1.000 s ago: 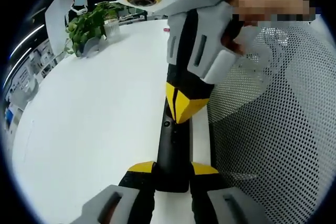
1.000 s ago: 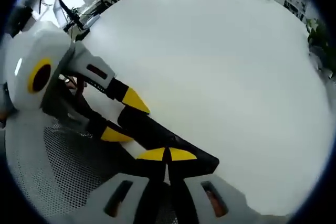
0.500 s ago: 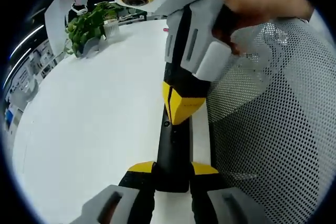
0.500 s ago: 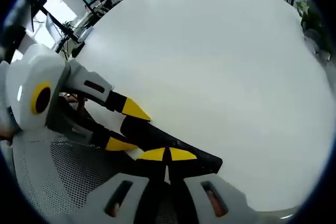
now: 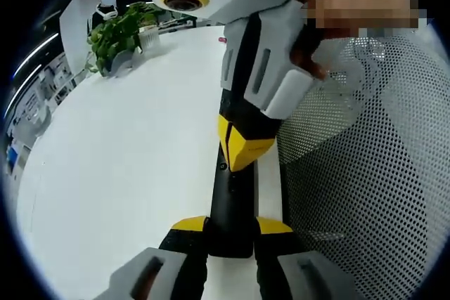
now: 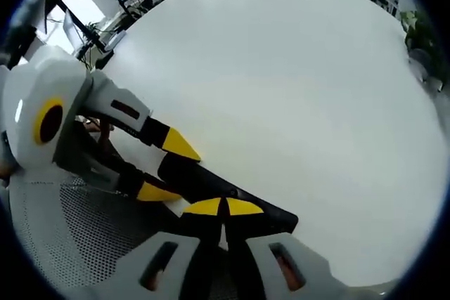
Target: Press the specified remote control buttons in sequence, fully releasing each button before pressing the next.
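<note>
Big white table, black remote held at one end and pressed at the other.

You are working at a wide white table [image 5: 119, 166] with a green plant [image 5: 116, 33] in the upper left of the left gripper view, and a white mesh chair back [image 5: 365, 173] down the right side. Your left gripper [image 5: 226, 226] has its jaws closed snug on the near end of the long black remote [image 5: 228, 201], low in the middle. Your right gripper [image 5: 239, 149] comes down from the top with its yellow tips pinched together, holding nothing, touching the top of the remote. One press looks under way. I can't tell which buttons are done, so let go fully before the next one.
</note>
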A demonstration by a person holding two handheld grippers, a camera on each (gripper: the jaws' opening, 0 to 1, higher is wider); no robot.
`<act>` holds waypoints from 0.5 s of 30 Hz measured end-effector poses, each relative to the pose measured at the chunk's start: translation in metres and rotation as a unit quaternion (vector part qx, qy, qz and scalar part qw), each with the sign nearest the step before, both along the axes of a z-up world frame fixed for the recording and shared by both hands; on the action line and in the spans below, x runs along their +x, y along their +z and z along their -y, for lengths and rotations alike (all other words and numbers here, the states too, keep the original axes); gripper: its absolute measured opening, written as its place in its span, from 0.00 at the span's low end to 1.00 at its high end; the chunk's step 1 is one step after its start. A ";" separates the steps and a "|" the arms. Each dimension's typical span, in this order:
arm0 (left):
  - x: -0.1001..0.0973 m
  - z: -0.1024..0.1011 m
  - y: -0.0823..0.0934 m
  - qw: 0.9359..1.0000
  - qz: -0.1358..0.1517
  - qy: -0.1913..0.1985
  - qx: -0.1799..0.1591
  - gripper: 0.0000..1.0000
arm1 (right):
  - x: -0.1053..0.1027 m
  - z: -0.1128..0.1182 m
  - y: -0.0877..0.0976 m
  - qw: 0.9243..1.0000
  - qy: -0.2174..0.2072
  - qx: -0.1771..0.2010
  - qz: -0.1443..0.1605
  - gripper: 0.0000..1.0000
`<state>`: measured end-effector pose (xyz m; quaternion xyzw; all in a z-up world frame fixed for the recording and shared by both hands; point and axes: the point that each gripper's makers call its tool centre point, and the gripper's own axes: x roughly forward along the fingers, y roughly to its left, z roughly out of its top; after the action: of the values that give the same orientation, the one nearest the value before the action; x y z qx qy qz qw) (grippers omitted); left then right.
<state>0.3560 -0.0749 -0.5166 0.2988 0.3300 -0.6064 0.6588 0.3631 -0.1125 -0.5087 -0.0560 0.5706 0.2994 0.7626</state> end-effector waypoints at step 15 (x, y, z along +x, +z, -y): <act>0.000 0.000 0.000 1.000 0.001 -0.002 0.000 0.25 | -0.011 0.002 -0.001 0.999 0.002 -0.013 -0.031 0.00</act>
<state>0.3556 -0.0748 -0.5161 0.3001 0.3290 -0.6072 0.6580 0.3518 -0.1147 -0.5102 -0.0575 0.5981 0.2950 0.7429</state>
